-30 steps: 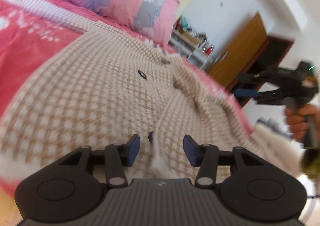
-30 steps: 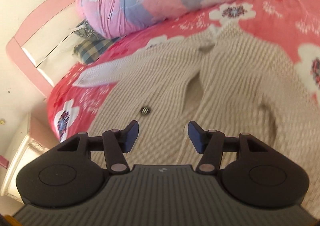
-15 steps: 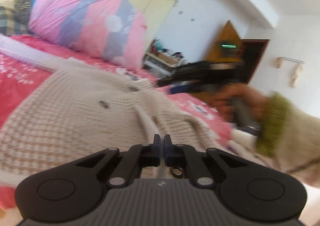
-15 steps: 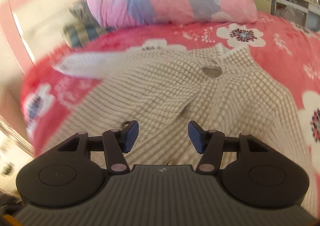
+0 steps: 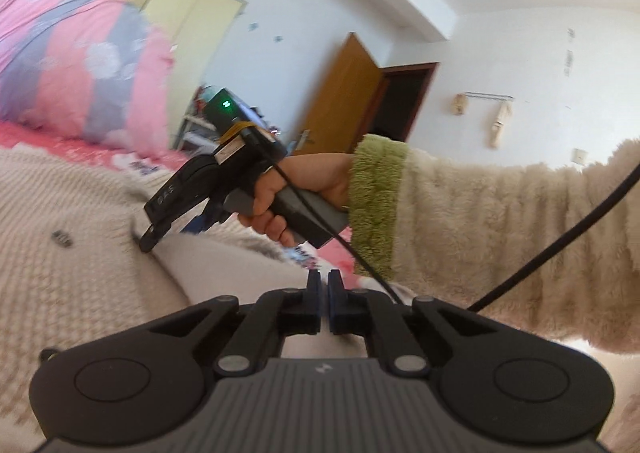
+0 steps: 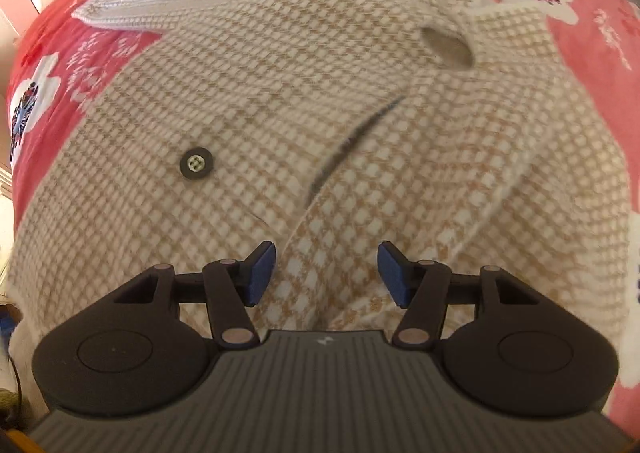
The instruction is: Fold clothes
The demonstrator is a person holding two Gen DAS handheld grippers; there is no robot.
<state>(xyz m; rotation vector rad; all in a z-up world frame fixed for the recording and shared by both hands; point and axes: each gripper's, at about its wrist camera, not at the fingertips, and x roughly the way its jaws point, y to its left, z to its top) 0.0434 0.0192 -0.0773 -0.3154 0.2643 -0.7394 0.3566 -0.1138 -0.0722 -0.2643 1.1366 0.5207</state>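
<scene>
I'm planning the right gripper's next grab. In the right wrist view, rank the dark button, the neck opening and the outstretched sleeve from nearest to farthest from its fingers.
1. Dark button: nearest, up-left of the right gripper.
2. Neck opening: farther, upper right.
3. Outstretched sleeve: farthest, upper left, on the bedspread.

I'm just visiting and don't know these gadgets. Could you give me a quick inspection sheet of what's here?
Surface: red floral bedspread.
Job's things: checked knit cardigan spread flat, one sleeve stretched out, dark button showing.
Clutter: pink pillow at the bed's head.
Grippers: left gripper shut on a cardigan edge; right gripper open above the cardigan.
Cables: black cable past a fluffy sleeve.
Surroundings: wooden door, white walls.
</scene>
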